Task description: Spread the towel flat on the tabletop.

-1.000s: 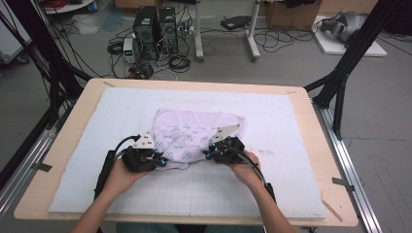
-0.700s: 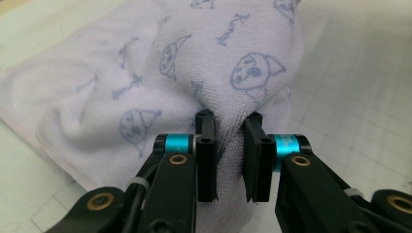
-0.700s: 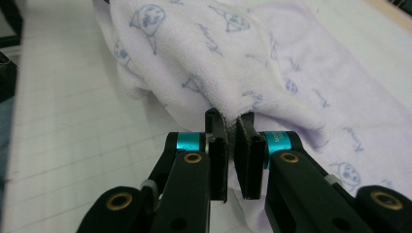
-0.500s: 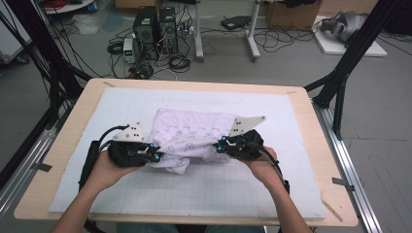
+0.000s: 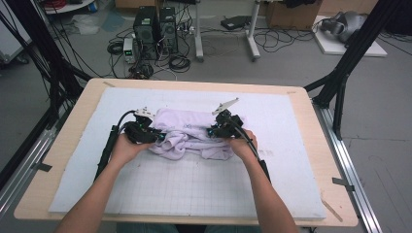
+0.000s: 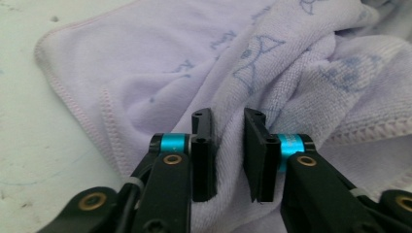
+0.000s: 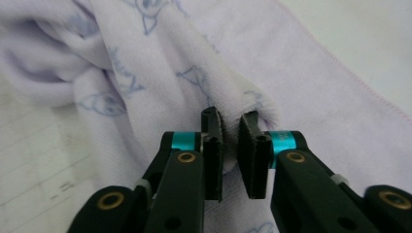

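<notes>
Towel (image 5: pixel 192 133) on gridded mat (image 5: pixel 194 184)

both forearms come in from the bottom of the high view and angle slightly outward. the left hand (image 5: pixel 127 148) holds the left gripper (image 5: pixel 154 136) pointing inward to the right; the right hand (image 5: pixel 241 145) holds the right gripper (image 5: pixel 212 131) pointing inward to the left. both pairs of jaws have just been opening, each with a fold of cloth between them

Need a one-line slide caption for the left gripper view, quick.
Left gripper, jaws just eased apart, straddles a fold of the lilac printed towel on the white mat.
</notes>
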